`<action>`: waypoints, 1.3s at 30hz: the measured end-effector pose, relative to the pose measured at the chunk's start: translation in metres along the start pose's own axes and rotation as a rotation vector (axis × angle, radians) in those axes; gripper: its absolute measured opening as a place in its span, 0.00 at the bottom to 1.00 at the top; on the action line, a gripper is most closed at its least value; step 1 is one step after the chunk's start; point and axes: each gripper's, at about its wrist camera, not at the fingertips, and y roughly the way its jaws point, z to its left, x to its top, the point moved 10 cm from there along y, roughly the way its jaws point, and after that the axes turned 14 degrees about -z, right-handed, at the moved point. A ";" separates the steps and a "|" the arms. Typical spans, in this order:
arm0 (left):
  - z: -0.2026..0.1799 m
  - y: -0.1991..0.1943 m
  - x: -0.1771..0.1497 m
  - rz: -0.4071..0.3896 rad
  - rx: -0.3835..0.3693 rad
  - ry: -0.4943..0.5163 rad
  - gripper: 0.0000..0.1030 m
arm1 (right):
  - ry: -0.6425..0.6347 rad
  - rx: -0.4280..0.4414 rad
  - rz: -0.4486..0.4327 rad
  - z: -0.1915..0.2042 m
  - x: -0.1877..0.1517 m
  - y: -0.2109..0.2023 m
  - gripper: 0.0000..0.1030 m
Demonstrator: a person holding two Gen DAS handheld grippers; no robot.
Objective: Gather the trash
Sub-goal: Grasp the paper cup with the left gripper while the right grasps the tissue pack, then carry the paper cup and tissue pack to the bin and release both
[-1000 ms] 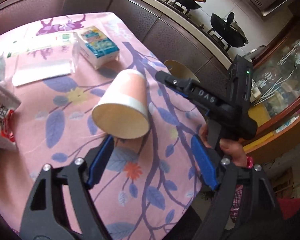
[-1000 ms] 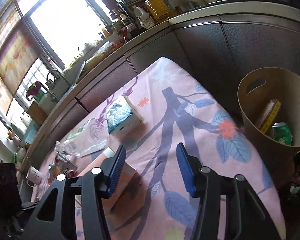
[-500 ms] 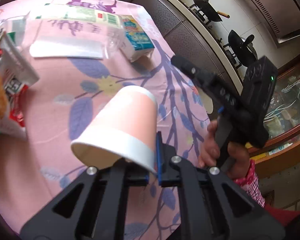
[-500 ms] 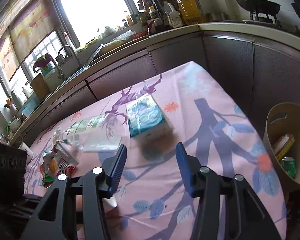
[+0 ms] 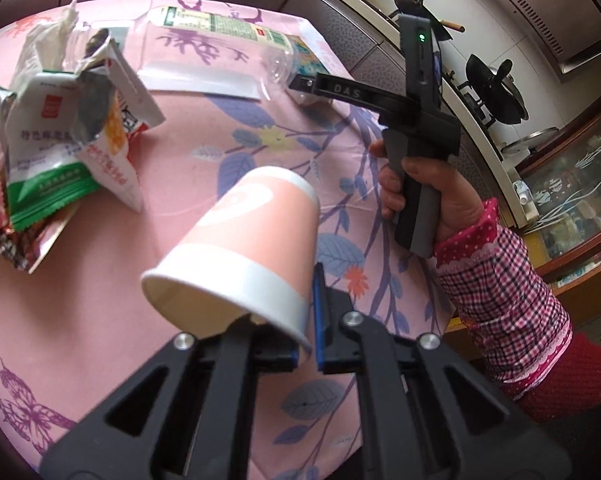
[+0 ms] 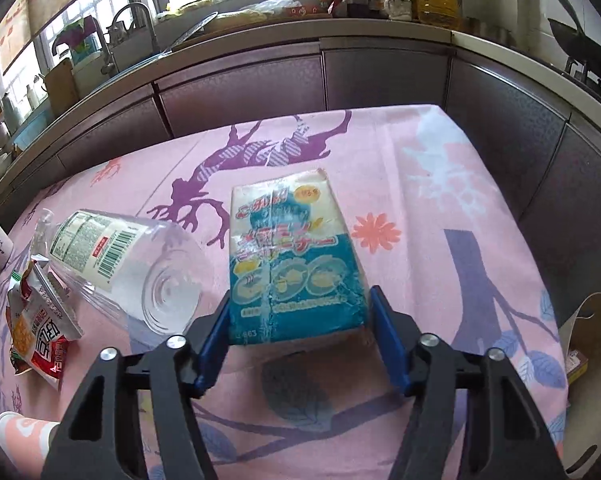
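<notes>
Paper cup (image 5: 252,248): pink with a white band, tilted mouth-down, its rim pinched between the clenched left tongs (image 5: 308,320), lifted above the pink floral cloth of the worktop (image 5: 80,340).

Tissue pack (image 6: 296,264), blue and white, lies flat mid-worktop. Right tongs (image 6: 296,336) straddle its near end; the jaws have just been closing, the left pad looks in contact, the right pad is at the edge, grip not confirmed.

Clear plastic bottle (image 6: 128,264) lies on its side just beside the pack, towards the left edge. Torn snack wrappers (image 5: 60,140) are piled near the left edge.

Tan bin (image 6: 588,360) sits off the right edge, below worktop level.

A hand (image 5: 432,196) in a pink checked sleeve (image 5: 500,280) holds the right tool's handle.
</notes>
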 end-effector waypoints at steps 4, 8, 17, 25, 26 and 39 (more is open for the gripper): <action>-0.006 0.002 -0.001 0.000 0.003 0.018 0.05 | 0.088 0.004 -0.014 -0.004 -0.024 -0.043 0.57; -0.009 0.002 -0.005 0.013 -0.015 0.037 0.05 | 0.125 0.027 -0.019 0.007 -0.067 -0.103 0.57; -0.013 0.000 -0.014 0.019 -0.009 0.057 0.05 | 0.169 0.017 -0.047 0.031 -0.126 -0.175 0.66; -0.008 -0.015 -0.014 -0.007 0.062 0.065 0.18 | 0.127 -0.021 -0.058 0.034 -0.135 -0.174 0.79; -0.008 -0.018 -0.014 -0.012 0.065 0.067 0.21 | 0.123 -0.020 -0.058 0.034 -0.135 -0.173 0.79; -0.012 -0.031 -0.013 -0.027 0.053 0.058 0.03 | 0.092 -0.019 -0.092 0.032 -0.136 -0.180 0.80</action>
